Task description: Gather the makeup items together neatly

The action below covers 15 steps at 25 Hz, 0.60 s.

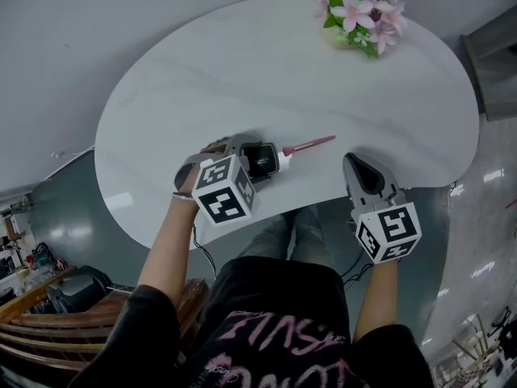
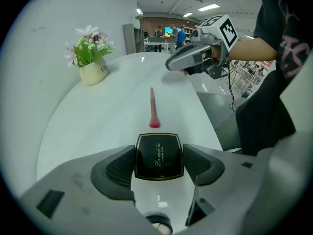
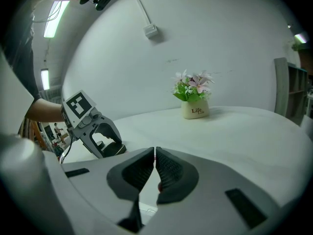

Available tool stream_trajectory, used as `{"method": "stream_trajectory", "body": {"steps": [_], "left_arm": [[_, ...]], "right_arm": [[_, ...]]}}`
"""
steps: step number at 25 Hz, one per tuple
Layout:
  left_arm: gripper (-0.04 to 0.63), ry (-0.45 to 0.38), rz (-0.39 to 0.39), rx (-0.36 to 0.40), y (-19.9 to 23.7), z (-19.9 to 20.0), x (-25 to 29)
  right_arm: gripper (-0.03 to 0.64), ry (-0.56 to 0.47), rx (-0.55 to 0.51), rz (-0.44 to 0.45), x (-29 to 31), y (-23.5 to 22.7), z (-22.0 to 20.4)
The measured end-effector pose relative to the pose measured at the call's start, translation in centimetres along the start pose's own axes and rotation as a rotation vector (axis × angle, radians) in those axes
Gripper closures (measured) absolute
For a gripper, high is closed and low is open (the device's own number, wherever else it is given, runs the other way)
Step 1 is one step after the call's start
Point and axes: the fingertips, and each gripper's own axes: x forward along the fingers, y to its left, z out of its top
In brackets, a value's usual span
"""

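Head view: the left tongs [image 1: 263,162] grip a black compact [image 1: 258,159] near the front edge of the white counter [image 1: 202,79]. A pink brush [image 1: 309,145] lies just beside it, bristle end toward the compact. The right tongs [image 1: 354,164] are at the counter's front edge, apart from both. Flowers [image 1: 359,10] stand at the far side.

Left gripper view: both pads press the compact's sides, with the brush ahead.

Right gripper view: the jaws are closed together on nothing.
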Motion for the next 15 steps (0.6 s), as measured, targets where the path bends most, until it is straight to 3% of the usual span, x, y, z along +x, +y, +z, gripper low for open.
{"method": "stream_trajectory", "body": {"steps": [15], "left_arm": [[0.291,-0.046,0.032,-0.004,0.24,-0.25,0.13]], "right_arm": [[0.548,0.026,-0.032,0.023,0.81,0.70,-0.03]]}}
